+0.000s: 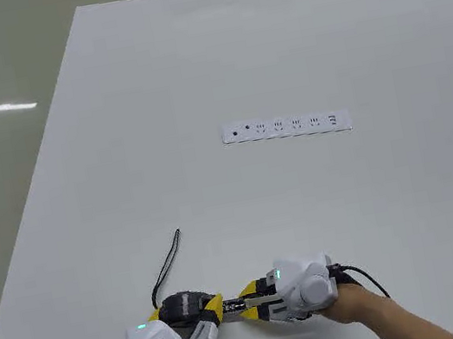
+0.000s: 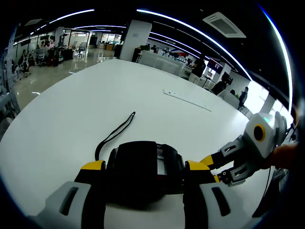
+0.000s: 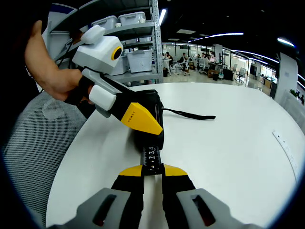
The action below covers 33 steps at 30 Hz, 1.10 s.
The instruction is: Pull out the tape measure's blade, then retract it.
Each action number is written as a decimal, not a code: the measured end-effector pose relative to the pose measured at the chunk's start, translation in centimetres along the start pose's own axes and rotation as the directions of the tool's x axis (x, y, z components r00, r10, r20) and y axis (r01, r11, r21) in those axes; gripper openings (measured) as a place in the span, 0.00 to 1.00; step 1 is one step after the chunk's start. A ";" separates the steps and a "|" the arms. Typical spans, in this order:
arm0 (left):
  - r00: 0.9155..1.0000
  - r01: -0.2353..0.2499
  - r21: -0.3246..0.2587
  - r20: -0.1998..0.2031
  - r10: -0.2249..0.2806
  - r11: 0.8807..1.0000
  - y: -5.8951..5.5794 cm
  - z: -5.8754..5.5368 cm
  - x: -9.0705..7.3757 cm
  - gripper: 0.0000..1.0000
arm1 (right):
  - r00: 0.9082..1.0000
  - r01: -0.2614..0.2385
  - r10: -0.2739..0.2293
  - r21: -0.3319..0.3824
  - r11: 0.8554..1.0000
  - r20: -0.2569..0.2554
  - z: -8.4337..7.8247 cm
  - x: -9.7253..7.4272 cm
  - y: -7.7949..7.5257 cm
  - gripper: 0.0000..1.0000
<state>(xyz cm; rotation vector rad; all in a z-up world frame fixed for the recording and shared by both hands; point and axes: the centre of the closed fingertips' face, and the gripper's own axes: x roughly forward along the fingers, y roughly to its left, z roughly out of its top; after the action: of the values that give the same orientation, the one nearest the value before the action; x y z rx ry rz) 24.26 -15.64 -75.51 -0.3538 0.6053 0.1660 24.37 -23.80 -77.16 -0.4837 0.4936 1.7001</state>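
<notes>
A black tape measure [image 1: 185,307] lies near the table's front edge, its black wrist strap [image 1: 166,266] trailing away across the table. My left gripper [image 2: 143,168] is shut on the case [image 2: 144,171], one yellow-tipped finger on each side. A short length of blade [image 3: 152,158], with printed numbers, sticks out of the case [image 3: 151,119]. My right gripper [image 3: 152,170] is shut on the blade's end. In the head view the left gripper [image 1: 209,311] and the right gripper [image 1: 251,301] face each other, close together, with the blade [image 1: 233,306] between them.
A white power strip [image 1: 286,127] lies flat mid-table, well beyond the grippers. The table's left edge [image 1: 34,199] drops to a glossy floor. A mesh chair [image 3: 43,143] and shelving with bins [image 3: 128,28] stand on the near side.
</notes>
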 end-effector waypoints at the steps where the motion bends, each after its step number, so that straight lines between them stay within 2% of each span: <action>1: 1.000 0.001 -0.001 0.000 -0.001 1.000 0.0 0.0 0.0 0.62 | 1.000 0.000 0.000 -0.002 1.000 0.000 0.1 0.1 0.0 0.13; 33: 1.000 0.009 -0.006 -0.003 -0.009 1.000 -0.1 0.0 -0.1 0.62 | 1.000 -0.031 0.031 -0.038 0.999 -0.002 1.1 2.3 0.2 0.13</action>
<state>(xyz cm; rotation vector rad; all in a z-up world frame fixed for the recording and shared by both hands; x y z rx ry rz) 24.22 -15.72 -75.39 -0.3631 0.6057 0.1585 23.68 -21.35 -77.53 -0.5073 0.4731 1.7415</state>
